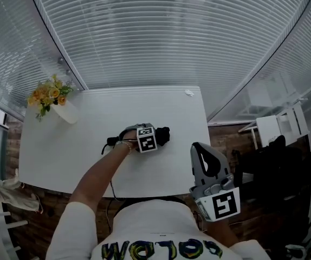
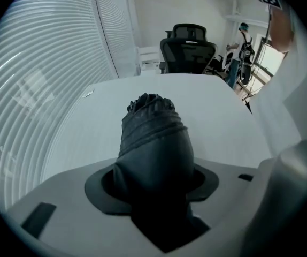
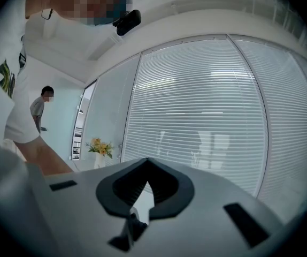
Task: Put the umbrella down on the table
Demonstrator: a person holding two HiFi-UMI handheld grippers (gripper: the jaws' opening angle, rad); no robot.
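Note:
A folded black umbrella (image 1: 163,135) lies low over the middle of the white table (image 1: 58,156), its strap end (image 1: 111,141) towards the left. Whether it touches the tabletop I cannot tell. My left gripper (image 1: 147,140) points steeply down and is shut on it. In the left gripper view the dark bundled fabric of the umbrella (image 2: 153,138) fills the gap of the left gripper (image 2: 153,194) and sticks out over the table (image 2: 212,116). My right gripper (image 1: 200,150) hangs beyond the table's near right corner, held level, shut and holding nothing. The right gripper view shows the right gripper (image 3: 142,199) with only a thin slit between the pads.
A white vase of yellow flowers (image 1: 52,99) stands at the table's far left corner. A small white scrap (image 1: 189,93) lies near the far right corner. Window blinds (image 1: 161,31) run behind the table. A black office chair (image 2: 188,47) and a person (image 2: 243,39) stand beyond the table's end.

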